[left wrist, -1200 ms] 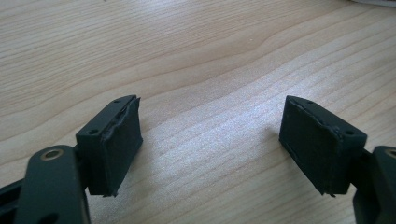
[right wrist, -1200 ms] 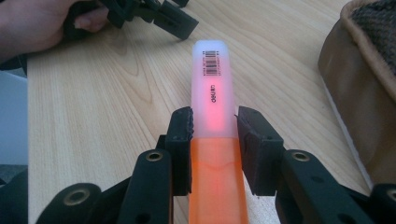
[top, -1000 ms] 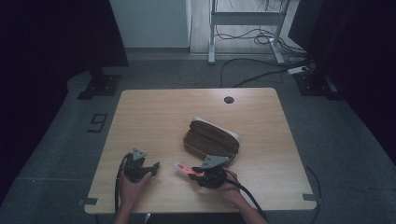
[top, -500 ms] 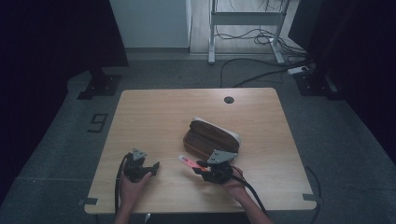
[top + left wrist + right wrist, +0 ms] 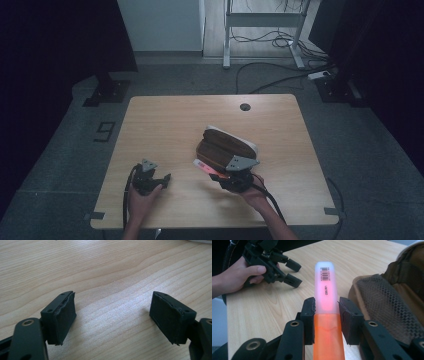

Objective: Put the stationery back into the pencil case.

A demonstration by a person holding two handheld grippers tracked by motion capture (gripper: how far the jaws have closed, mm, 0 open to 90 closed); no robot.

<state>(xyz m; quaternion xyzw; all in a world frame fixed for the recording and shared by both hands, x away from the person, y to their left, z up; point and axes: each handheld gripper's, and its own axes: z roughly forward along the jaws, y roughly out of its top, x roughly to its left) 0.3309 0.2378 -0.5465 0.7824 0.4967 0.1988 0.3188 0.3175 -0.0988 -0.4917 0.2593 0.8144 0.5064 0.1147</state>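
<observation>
Table light wood, grey floor | left gripper jaws wide | right gripper jaws clamp highlighter

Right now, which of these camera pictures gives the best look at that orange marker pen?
The right gripper view: the orange marker sits close up between the right gripper's jaws, its translucent cap and barcode label readable, beside the brown pouch. The high view shows it as a small orange-pink sliver near the pouch. The left gripper view looks at bare table.

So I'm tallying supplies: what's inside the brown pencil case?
Only mesh lining shows inside the open pencil case; its depths are hidden. The orange highlighter sits outside, in the right tool.
</observation>
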